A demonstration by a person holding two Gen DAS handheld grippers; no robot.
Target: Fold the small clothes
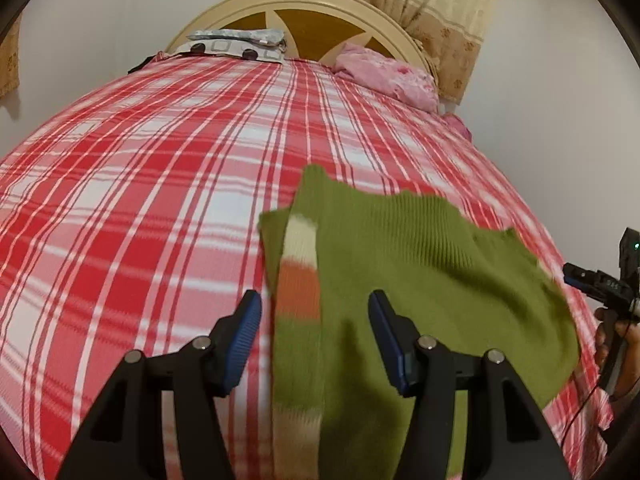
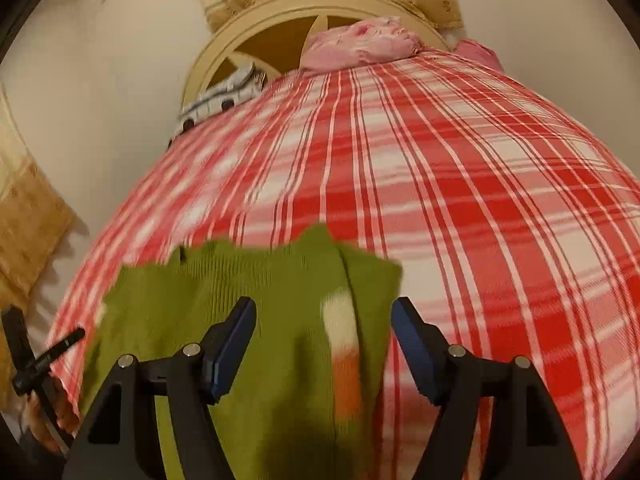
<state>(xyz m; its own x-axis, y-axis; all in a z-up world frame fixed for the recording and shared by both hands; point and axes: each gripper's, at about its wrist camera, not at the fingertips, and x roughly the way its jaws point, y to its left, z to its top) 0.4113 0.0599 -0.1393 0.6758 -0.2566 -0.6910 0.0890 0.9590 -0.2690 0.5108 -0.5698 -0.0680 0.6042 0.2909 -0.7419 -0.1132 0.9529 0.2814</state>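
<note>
A small green knit sweater (image 1: 420,272) lies flat on the red and white plaid bedspread (image 1: 140,200). One sleeve with cream and orange bands (image 1: 300,280) is folded along its left side. My left gripper (image 1: 314,316) is open and empty, its jaws astride that banded sleeve, just above the cloth. In the right wrist view the sweater (image 2: 248,292) lies below and left, its banded sleeve (image 2: 344,344) between the jaws. My right gripper (image 2: 324,320) is open and empty above the sweater's right edge. The right gripper's body also shows at the left wrist view's right edge (image 1: 608,284).
A pink pillow (image 1: 388,74) and a grey patterned pillow (image 1: 236,46) lie at the cream headboard (image 1: 304,8). A beige curtain (image 1: 432,4) hangs behind. White walls close in on both sides of the bed.
</note>
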